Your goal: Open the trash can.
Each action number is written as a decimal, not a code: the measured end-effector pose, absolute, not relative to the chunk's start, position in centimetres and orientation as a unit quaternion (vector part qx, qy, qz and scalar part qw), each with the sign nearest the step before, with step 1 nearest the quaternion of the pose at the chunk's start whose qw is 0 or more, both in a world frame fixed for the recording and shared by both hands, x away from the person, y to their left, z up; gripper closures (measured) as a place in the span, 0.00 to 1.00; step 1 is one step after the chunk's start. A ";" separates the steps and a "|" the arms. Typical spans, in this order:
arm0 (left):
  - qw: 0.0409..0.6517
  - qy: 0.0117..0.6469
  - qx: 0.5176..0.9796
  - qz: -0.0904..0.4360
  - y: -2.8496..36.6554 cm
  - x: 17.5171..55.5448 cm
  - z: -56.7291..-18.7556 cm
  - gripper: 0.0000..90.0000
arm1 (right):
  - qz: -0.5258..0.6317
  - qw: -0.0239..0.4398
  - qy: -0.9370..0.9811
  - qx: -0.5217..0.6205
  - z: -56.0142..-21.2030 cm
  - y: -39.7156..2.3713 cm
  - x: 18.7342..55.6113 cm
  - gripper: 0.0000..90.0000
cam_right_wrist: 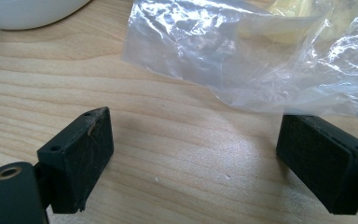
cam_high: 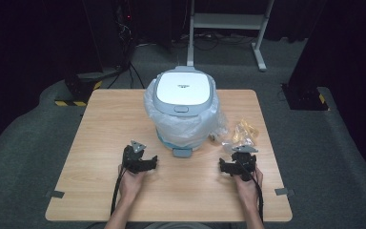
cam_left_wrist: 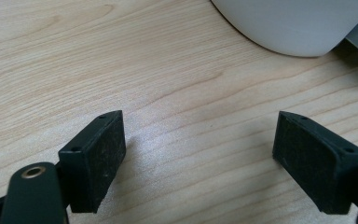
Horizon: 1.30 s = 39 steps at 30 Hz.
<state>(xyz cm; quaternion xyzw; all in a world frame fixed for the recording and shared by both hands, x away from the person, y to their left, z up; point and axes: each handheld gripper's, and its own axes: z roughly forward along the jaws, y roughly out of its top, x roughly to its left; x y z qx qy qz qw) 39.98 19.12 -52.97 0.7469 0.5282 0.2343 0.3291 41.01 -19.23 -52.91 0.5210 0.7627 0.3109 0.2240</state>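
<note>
Bin [cam_high: 185,90] with a white lid and clear liner stands mid-table [cam_high: 100,124], its base cut off in both gripper views. Left gripper [cam_high: 143,160] and right gripper [cam_high: 236,164] rest near, jaws apart and empty. Yellowish contents of the crumpled plastic bag [cam_right_wrist: 223,51] at right are hard to make out.

Dark room, grey carpet floor [cam_high: 24,143], white metal stand [cam_high: 228,21] behind wood table [cam_high: 100,157].

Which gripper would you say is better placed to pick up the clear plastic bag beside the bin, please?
The right gripper, probably. Its jaws are open, and the clear plastic bag lies just ahead of them. The left gripper faces bare table near the bin.
</note>
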 end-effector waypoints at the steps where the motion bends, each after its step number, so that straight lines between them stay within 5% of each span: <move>1: 0.330 0.528 0.747 0.233 19.1 40.0 -53.0 0.19 | 0.311 0.224 0.763 0.521 -52.9 -19.2 41.0 0.12; 39: 0.343 0.526 0.752 0.202 17.9 40.0 -51.1 0.16 | 0.311 0.223 0.764 0.520 -52.9 -18.8 41.1 0.11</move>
